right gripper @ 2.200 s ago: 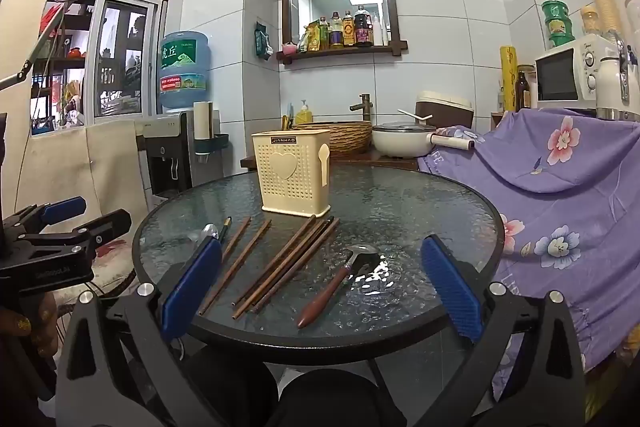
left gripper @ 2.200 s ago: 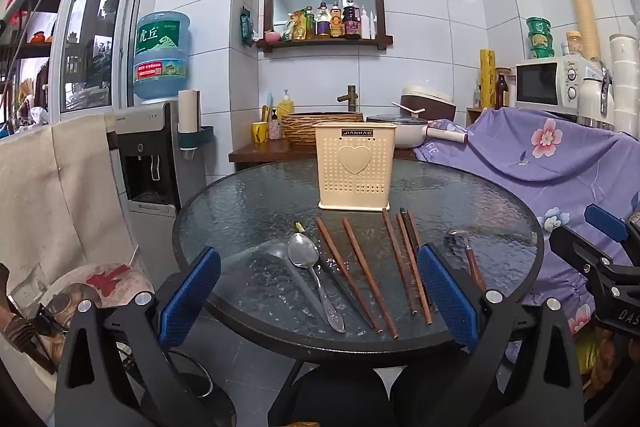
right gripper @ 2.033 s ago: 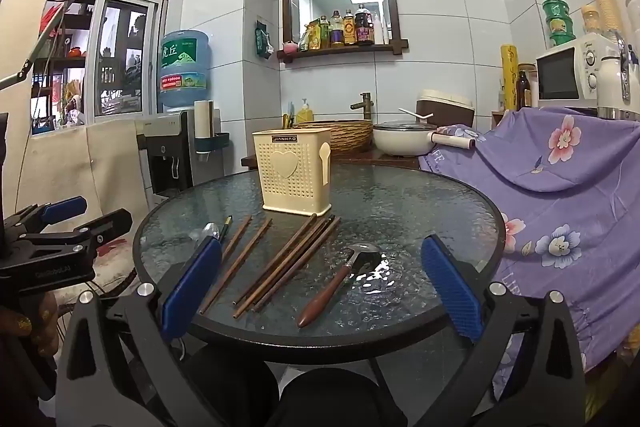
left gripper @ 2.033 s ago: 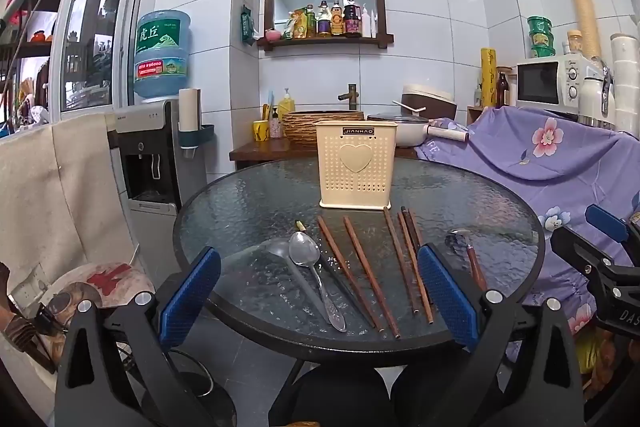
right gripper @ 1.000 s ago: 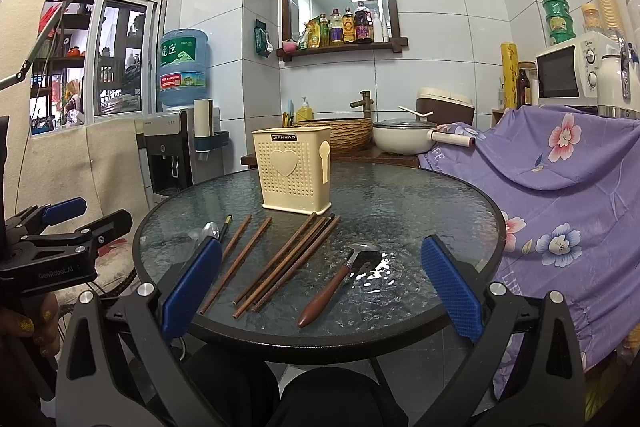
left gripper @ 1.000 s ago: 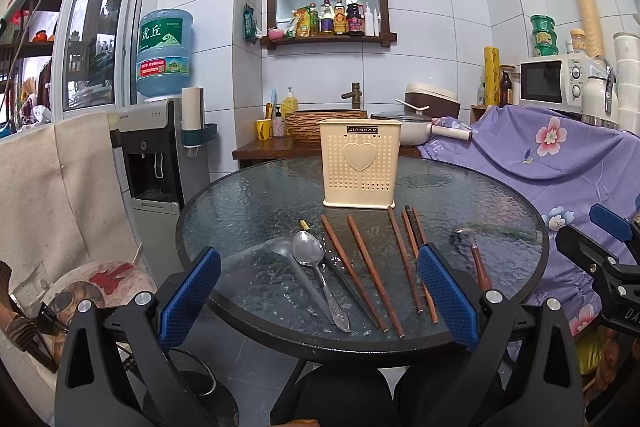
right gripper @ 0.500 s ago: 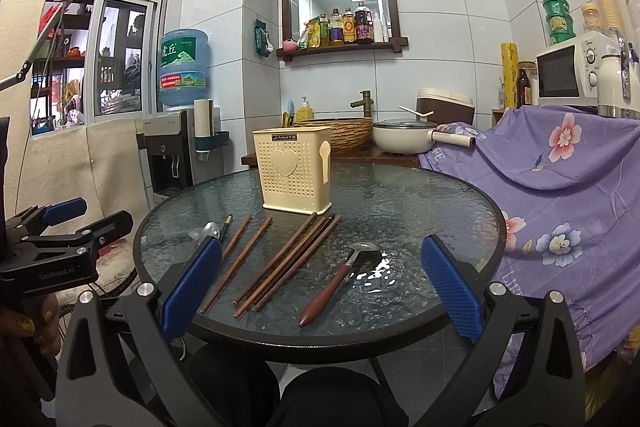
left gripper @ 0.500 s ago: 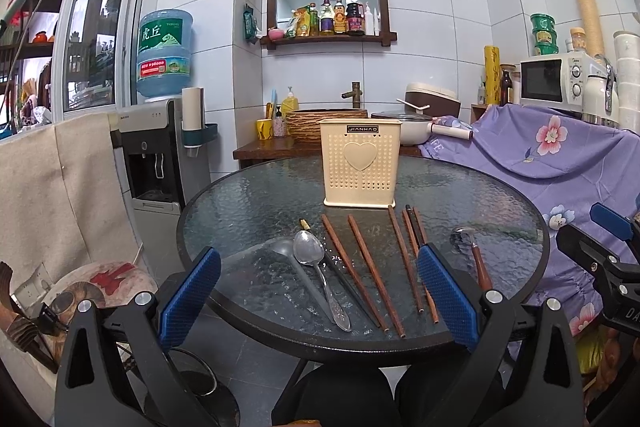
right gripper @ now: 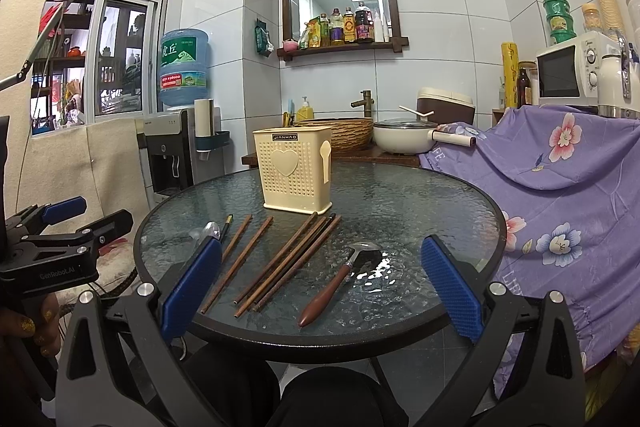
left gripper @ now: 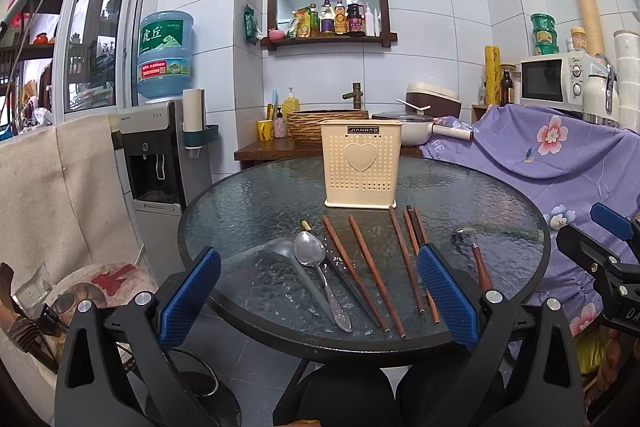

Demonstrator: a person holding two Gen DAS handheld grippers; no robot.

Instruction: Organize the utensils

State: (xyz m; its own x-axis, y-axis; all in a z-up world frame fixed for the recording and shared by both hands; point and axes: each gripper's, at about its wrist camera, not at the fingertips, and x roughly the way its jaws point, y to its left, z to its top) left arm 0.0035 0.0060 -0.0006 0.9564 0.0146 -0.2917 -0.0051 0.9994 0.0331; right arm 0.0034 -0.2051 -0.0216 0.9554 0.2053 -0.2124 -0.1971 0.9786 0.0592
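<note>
From the left wrist view, the left gripper (left gripper: 318, 297) hung at the near edge of the round glass table (left gripper: 256, 211), fingers wide apart and empty. The cream holder (left gripper: 362, 163) stood upright mid-table. Nearer than the holder lay a metal spoon (left gripper: 316, 265), brown chopsticks (left gripper: 366, 269), and, right of them, a wooden-handled spoon (left gripper: 474, 255). Nothing had shifted since two seconds earlier.

From the right wrist view, the right gripper (right gripper: 320, 291) likewise held its fingers wide apart, empty. The holder (right gripper: 294, 169) sat beyond the chopsticks (right gripper: 288, 259) and wooden-handled spoon (right gripper: 340, 279), all unmoved.
</note>
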